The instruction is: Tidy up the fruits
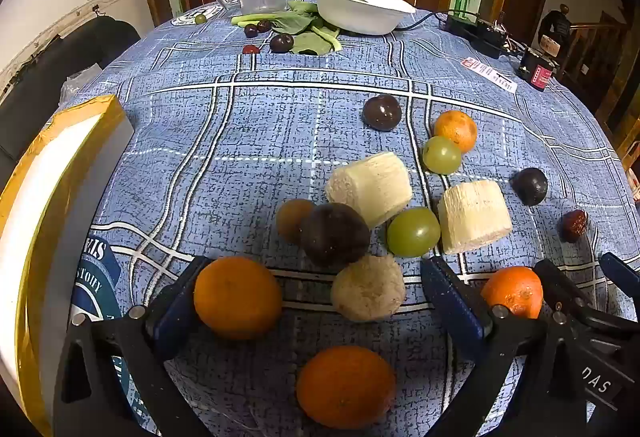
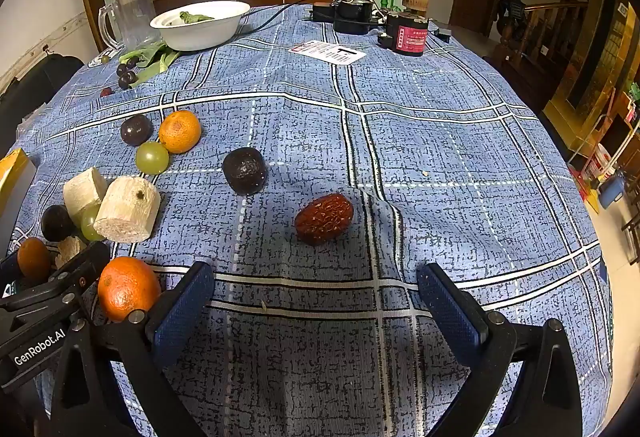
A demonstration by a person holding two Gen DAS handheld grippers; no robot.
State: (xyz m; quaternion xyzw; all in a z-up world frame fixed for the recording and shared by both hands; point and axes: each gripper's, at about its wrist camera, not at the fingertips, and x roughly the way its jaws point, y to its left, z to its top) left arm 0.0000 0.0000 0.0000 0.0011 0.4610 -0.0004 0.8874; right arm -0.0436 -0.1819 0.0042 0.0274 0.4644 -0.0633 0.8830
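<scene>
Well, both sets of fingers stood spread, gripping nothing. Right gripper (image 2: 316, 301) faced red date (image 2: 324, 219), alone on blue tablecloth (image 2: 440, 157), just ahead. Date judged light, wrinkled skin grippy, flesh slightly soft; pinch across short middle, gently. Left gripper (image 1: 316, 297) hung over fruit cluster; orange (image 1: 238, 297) touched my left finger, looked firm, round, apt to roll.

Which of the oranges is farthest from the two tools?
The small orange touching a green grape, beside a dark plum. The other oranges lie right by the tools.
</scene>
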